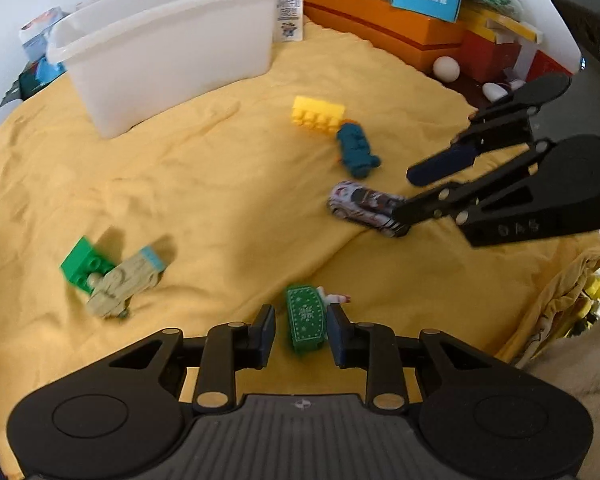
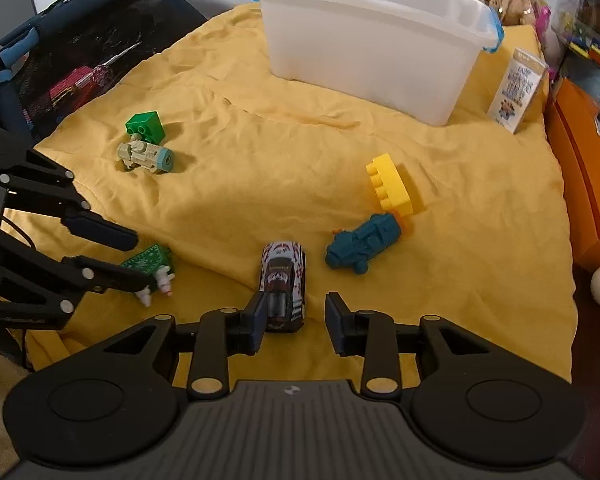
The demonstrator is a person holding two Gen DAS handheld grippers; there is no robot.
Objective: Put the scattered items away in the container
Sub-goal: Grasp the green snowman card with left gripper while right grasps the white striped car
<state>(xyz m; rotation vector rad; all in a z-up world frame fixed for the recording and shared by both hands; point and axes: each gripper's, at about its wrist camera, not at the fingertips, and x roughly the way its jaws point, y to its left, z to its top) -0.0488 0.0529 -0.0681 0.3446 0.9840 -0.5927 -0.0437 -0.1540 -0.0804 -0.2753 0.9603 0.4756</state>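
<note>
Toys lie all over my yellow cloth (image 2: 300,152). Far left sit a green block (image 2: 146,124) and a pale little truck (image 2: 144,156), touching each other. Next comes my left claw (image 1: 301,330). Its pads (image 1: 266,330) stand on both sides of a small green toy (image 1: 305,320), very close, but I cannot tell if they press on it. In the middle is the white race car (image 2: 283,280). My right claw (image 2: 296,322) is around its back end with the pads apart; the left pad touches the car and the right pad stands clear of it. To the right lie a blue truck (image 2: 364,246) and a yellow block (image 2: 392,188), just beside each other. Behind them all, the white tub (image 2: 372,40) stands on the cloth.
</note>
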